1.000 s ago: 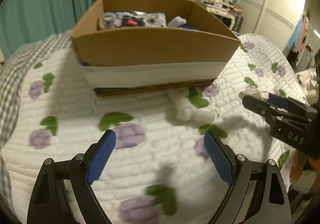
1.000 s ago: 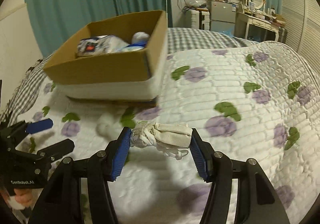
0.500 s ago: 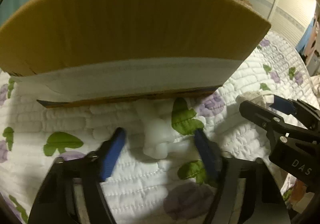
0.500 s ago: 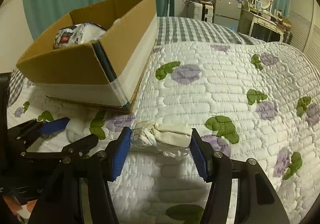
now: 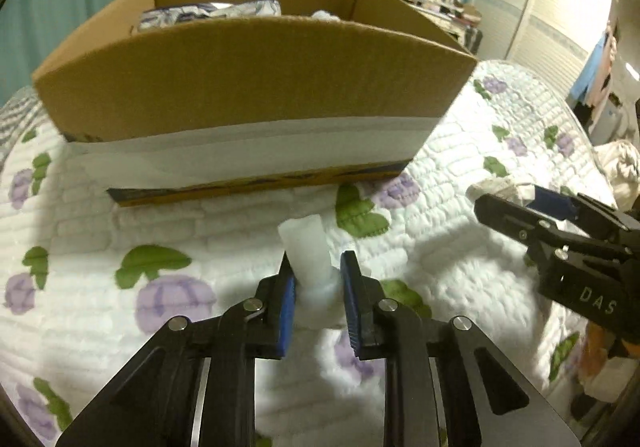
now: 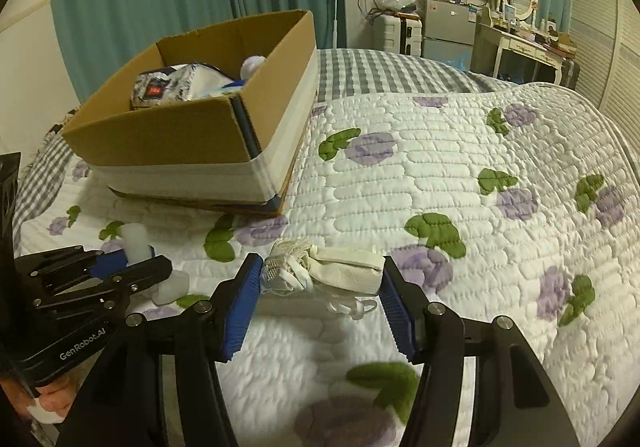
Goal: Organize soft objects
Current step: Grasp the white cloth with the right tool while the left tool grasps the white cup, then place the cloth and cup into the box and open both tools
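Two blue-padded fingers of the left gripper (image 5: 316,287), wide apart half a second ago, are now pinched on a small white soft roll (image 5: 307,247), which pokes up between the pads above the white quilted bedspread with purple flowers and green leaves (image 5: 160,287). The open brown cardboard box with a white band around its base (image 5: 248,87), which filled the left wrist view half a second ago, now sits farther back, so its inside shows again: a crumpled blue-and-white printed packet (image 5: 208,11) toward the left and a bit of white fluff (image 5: 326,14) toward the right. At the right edge of this view the right gripper (image 5: 524,201) reaches in, with a pale bundle at its tips.

From the right wrist, the right gripper (image 6: 322,287) is clamped, as in the earlier frames, on a cream cloth bundle with white cords (image 6: 336,271), held across the gap between its blue pads just above the bedspread (image 6: 440,167). The box (image 6: 168,139) stands to the upper left on the bedspread, seen from a corner; inside lie the printed packet (image 6: 168,87) with a red patch, something blue beside it, and a pale round soft ball (image 6: 252,65) against the far wall. At lower left the left gripper (image 6: 138,261) grips the white roll (image 6: 136,241), near the front of the box but apart from it; whether the roll touches the bedspread I cannot tell.
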`<action>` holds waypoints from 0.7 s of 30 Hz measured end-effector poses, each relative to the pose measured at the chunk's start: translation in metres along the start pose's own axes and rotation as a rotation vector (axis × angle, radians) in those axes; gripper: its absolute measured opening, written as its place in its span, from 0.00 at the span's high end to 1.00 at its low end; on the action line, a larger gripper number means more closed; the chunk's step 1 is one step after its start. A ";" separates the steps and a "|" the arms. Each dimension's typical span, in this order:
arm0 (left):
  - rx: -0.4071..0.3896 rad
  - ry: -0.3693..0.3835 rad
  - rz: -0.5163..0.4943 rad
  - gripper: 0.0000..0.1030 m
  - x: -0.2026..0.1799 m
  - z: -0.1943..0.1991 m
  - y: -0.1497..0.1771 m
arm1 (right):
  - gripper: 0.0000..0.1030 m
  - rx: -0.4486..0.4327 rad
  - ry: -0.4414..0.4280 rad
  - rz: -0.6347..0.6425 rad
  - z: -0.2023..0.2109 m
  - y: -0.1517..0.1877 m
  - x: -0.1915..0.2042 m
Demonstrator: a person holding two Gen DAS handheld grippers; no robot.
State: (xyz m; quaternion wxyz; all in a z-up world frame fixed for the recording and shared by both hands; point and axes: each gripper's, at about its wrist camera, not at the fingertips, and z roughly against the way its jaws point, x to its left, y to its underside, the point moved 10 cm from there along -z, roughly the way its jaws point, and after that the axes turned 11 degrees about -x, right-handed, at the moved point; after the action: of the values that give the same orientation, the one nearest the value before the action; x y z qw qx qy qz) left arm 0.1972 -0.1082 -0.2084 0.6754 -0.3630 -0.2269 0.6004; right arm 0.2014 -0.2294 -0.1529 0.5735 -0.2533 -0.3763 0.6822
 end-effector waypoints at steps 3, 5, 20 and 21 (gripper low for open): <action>0.004 -0.008 -0.022 0.80 0.003 0.011 0.000 | 0.44 -0.013 0.006 0.002 0.011 0.001 0.004; 0.001 -0.015 -0.026 0.80 0.001 0.020 0.000 | 0.44 -0.022 0.009 0.003 0.021 0.000 0.007; -0.211 -0.048 -0.141 0.80 -0.006 0.125 -0.096 | 0.44 -0.236 -0.070 0.046 0.098 -0.114 0.056; -0.224 -0.054 -0.145 0.80 -0.009 0.123 -0.103 | 0.44 -0.247 -0.079 0.049 0.098 -0.122 0.060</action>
State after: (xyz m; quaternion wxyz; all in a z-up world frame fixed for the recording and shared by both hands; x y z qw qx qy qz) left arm 0.1711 -0.0918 -0.0503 0.6659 -0.4027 -0.3362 0.5304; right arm 0.1848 -0.1857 0.0082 0.5057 -0.3040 -0.4735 0.6539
